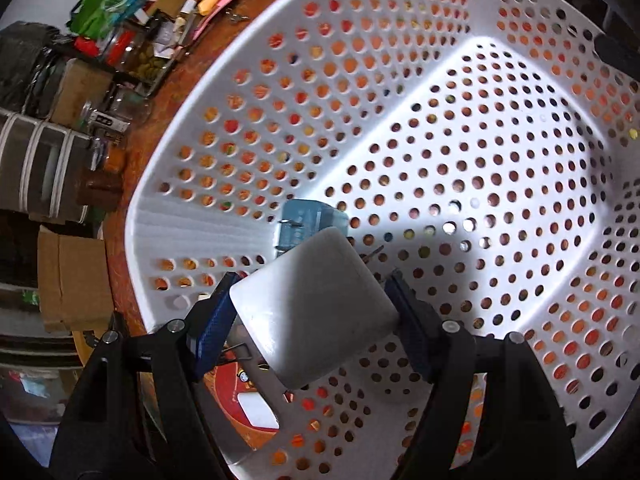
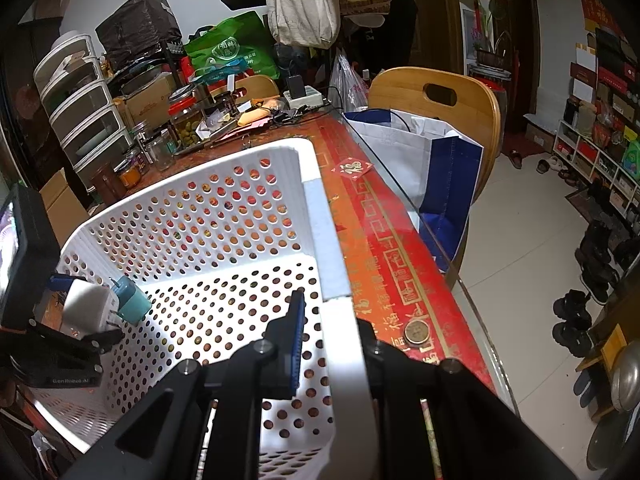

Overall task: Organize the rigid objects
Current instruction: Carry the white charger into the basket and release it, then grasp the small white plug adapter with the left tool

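Note:
A white perforated plastic basket (image 1: 144,220) (image 2: 320,216) stands on the red table. My left gripper (image 1: 312,280) (image 2: 88,308) is inside it, near the left wall, shut on a white charger block (image 1: 316,308) (image 2: 82,304). The block hangs tilted above the basket floor. A teal plug adapter (image 1: 308,220) (image 2: 134,300) with metal prongs sits just beyond the white block; I cannot tell whether they touch. My right gripper (image 2: 332,312) is shut on the basket's near right wall, one blue pad (image 2: 296,332) inside and the other finger outside.
Jars, boxes, a green bag and small clutter (image 2: 192,120) crowd the table's far end. A coin (image 2: 416,332) lies on the red cloth by the glass edge (image 2: 404,208). A wooden chair (image 2: 436,96) with a white-and-blue bag (image 2: 440,168) stands at the right, over tiled floor.

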Demonstrator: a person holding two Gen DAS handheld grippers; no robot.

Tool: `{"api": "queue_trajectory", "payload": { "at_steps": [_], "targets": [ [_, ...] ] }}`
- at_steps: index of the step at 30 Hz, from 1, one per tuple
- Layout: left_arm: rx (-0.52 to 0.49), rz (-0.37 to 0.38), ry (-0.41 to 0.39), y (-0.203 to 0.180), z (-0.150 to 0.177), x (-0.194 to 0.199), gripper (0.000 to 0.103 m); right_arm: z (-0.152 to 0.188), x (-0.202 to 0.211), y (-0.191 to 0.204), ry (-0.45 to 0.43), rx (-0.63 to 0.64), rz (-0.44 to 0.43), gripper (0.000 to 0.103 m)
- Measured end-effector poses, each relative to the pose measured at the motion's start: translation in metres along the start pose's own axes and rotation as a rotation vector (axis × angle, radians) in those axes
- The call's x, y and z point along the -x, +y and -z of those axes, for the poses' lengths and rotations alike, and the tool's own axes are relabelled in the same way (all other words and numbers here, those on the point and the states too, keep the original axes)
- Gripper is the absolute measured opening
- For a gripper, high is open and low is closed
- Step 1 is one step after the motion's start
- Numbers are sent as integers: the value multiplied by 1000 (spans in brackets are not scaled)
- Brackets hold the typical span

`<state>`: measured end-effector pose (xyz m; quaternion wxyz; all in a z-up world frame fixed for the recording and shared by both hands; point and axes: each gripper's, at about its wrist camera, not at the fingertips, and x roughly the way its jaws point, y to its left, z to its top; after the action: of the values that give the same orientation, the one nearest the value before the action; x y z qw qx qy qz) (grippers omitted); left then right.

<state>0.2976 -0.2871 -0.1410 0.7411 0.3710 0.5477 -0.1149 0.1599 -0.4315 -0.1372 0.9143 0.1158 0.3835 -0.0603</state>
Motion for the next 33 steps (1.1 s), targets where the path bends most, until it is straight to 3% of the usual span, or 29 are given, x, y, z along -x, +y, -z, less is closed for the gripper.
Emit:
{"api": "queue_trajectory", "payload": {
  "at_steps": [6,8,10,12,17,19,20,23,27,29,33],
  "targets": [
    [-87,-15,35,-18,5,-6,72,0,0,0,2,2,-1,13],
    [-105,-9,46,-23,6,-8,76,1,1,0,5,-1,-4,13],
    [-104,-28,36,-25,9,-10,84,0,1,-1,6,-5,-9,13],
    [-88,-33,-3,-21,13,-4,84,0,2,0,7,-4,-4,13],
    [130,46,-251,45,53,61,87,-3,-1,0,13,2,11,13],
    [236,29,-345,83,93,84,103,-3,-2,0,13,5,16,13],
    [267,25,-364,99,104,85,103,-3,-1,0,13,6,18,13],
    [430,9,-365,141,166,72,103,-3,-1,1,12,8,31,13],
    [612,98,-318,165,231,16,103,-2,-1,1,7,9,40,13],
    [641,187,-284,162,247,-20,103,-3,-1,2,6,12,47,13],
    [650,229,-267,146,256,-57,102,-4,-2,3,14,17,70,13]
  ]
}}
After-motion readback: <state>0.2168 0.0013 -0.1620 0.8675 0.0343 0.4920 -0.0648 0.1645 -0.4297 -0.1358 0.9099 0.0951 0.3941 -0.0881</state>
